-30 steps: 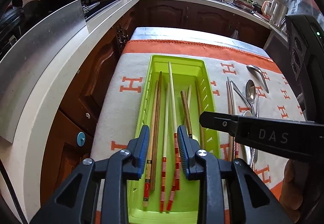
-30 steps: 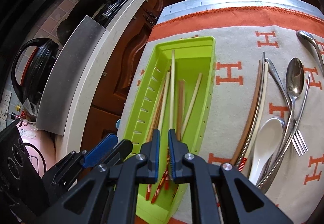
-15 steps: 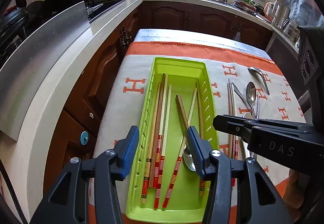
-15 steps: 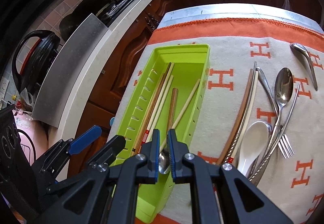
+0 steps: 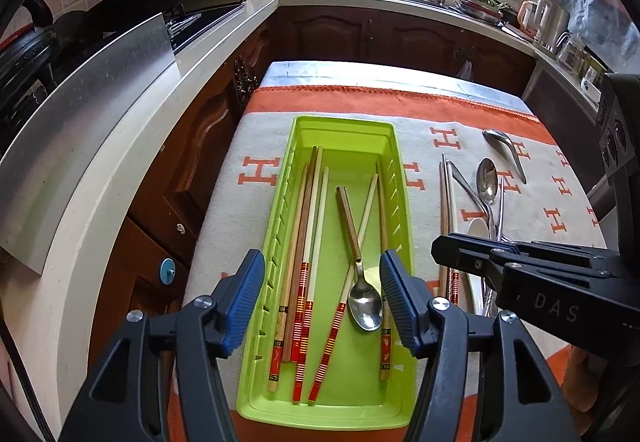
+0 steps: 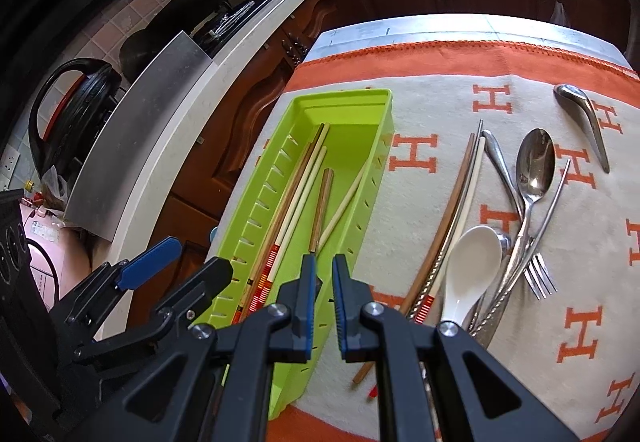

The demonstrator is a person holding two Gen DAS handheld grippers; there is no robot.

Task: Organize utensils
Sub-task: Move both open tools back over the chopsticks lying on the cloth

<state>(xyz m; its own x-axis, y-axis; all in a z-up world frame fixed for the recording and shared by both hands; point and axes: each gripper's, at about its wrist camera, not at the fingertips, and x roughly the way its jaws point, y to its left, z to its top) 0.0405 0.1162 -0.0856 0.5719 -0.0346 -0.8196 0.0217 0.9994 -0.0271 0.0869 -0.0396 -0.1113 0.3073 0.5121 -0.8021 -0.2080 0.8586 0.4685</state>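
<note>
A patterned cloth (image 6: 460, 102) covers the surface and carries a lime-green tray (image 5: 344, 126) running lengthwise up the centre of the left wrist view, with chopsticks (image 5: 308, 242) laid along its long axis and a wooden-handled spoon (image 5: 362, 302) lying among them, bowl toward the bottom of the frame.

Loose utensils (image 6: 532, 178) wait on the cloth in the right half of the right wrist view: a white spoon (image 6: 472, 266), a fork (image 6: 540, 274), metal spoons and a pair of long chopsticks (image 6: 452, 210), all roughly parallel to the tray.

The right hand-held gripper (image 6: 322, 294), bottom centre of its frame over the tray's near right wall, has its jaws nearly pressed together with nothing between them; the pile lies up and to its right, so it looks the nearer for the next pick, judged a sideways reach.

The left hand-held gripper (image 5: 322, 294) hangs over the tray's near end, jaws opening, straddling the chopsticks and spoon bowl below without pressing on them.
</note>
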